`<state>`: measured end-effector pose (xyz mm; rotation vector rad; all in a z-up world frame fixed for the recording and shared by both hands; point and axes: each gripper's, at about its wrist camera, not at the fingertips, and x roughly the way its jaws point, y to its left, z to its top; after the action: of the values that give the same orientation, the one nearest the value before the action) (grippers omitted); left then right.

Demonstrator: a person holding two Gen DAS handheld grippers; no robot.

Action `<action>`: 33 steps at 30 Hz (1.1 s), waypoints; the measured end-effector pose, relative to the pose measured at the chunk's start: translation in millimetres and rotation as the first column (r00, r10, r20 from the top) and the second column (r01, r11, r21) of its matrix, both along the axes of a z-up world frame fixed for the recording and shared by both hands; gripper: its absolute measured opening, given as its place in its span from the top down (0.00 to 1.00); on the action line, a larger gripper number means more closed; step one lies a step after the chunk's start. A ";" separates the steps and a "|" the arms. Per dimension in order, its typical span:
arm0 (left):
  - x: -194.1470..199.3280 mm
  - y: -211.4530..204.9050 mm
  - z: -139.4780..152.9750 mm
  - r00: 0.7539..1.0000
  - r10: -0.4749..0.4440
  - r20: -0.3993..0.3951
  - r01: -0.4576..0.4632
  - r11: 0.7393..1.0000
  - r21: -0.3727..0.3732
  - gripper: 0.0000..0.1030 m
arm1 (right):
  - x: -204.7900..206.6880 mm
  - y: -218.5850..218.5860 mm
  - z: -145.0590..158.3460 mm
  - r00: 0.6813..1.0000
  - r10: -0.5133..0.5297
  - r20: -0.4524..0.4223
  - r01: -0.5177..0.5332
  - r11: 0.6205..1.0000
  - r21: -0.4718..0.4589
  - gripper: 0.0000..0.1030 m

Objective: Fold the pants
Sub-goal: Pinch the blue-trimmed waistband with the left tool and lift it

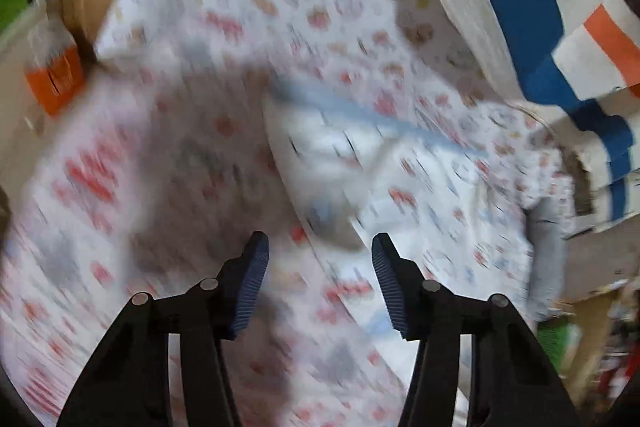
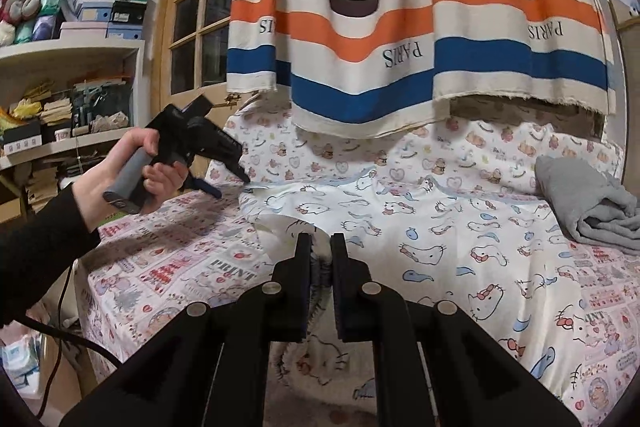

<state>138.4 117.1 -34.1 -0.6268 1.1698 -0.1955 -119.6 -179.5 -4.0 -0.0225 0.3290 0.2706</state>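
White cartoon-cat print pants (image 2: 420, 227) lie spread on the patterned bed cover (image 2: 168, 259). My right gripper (image 2: 320, 239) is shut on a fold of the pants at their near edge and lifts it slightly. My left gripper (image 2: 236, 179) is held in a hand at the left, above the pants' far left corner; its fingers point down at it. In the blurred left wrist view the left gripper (image 1: 320, 247) is open and empty above the pants (image 1: 332, 155).
A grey folded garment (image 2: 588, 203) lies at the bed's right side. A striped curtain (image 2: 400, 27) hangs behind the bed. Shelves with boxes (image 2: 80, 67) stand at the left, beside a wooden window frame (image 2: 192, 7).
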 end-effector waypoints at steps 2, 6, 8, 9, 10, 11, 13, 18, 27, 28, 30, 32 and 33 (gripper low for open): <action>-7.2 -6.1 -5.7 0.999 -0.022 -0.025 0.020 0.997 -0.072 0.50 | 2.4 -1.9 0.4 1.000 0.002 -0.002 -0.002 1.000 0.012 0.91; -13.6 -17.7 -17.2 0.997 -0.054 -0.061 0.040 0.975 -0.216 0.51 | 3.3 -1.0 1.6 1.000 0.011 0.008 -0.012 1.000 0.021 0.91; -12.9 -20.3 -14.2 0.999 -0.036 -0.038 0.028 0.981 -0.190 0.53 | 2.1 -0.5 3.2 1.000 0.021 0.015 -0.021 0.999 0.028 0.91; -11.6 -20.2 -14.0 0.999 -0.026 -0.031 0.020 0.982 -0.186 0.54 | 1.5 -0.3 4.3 1.000 0.024 0.018 -0.025 0.999 0.031 0.91; -10.0 -19.0 -14.7 1.000 -0.013 -0.024 0.008 0.983 -0.185 0.55 | 0.7 -0.3 5.4 0.999 0.025 0.020 -0.026 0.999 0.034 0.91; -8.1 -17.2 -16.3 1.000 -0.001 -0.016 -0.002 0.982 -0.189 0.59 | -0.5 -0.6 6.9 0.999 0.025 0.024 -0.026 0.999 0.039 0.91; -2.8 -13.9 -21.2 1.000 0.017 -0.012 -0.019 0.979 -0.202 0.67 | -2.9 -1.9 9.1 0.999 0.024 0.032 -0.026 0.999 0.047 0.91; 19.5 -3.3 -25.1 0.997 0.080 0.001 -0.078 0.978 -0.194 0.73 | -5.1 -4.8 10.5 0.999 0.025 0.031 -0.027 0.998 0.051 0.91; 65.5 25.9 -20.4 0.986 0.167 0.010 -0.166 0.983 -0.077 0.76 | -6.6 1.0 2.8 0.998 0.067 -0.004 -0.067 0.997 0.040 0.91; 69.7 27.2 -20.0 0.986 0.165 0.011 -0.164 0.984 -0.067 0.77 | -6.4 2.8 1.8 0.997 0.074 -0.009 -0.074 0.996 0.039 0.91; 74.2 28.6 -20.1 0.987 0.160 0.015 -0.159 0.986 -0.049 0.93 | -5.6 6.2 0.1 0.995 0.094 -0.017 -0.093 0.995 0.043 0.91; 77.5 28.1 -18.7 0.988 0.150 0.029 -0.149 0.988 -0.030 0.98 | -5.3 9.5 -1.2 0.994 0.109 -0.025 -0.108 0.993 0.047 0.91; 77.8 28.0 -17.5 0.988 0.148 0.039 -0.147 0.989 -0.018 0.99 | -5.5 11.5 -1.8 0.993 0.118 -0.028 -0.117 0.992 0.047 0.91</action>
<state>216.1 145.0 -51.6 -0.7163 1.0790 -0.0908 -125.1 -167.9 -5.8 0.0074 0.3525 0.3955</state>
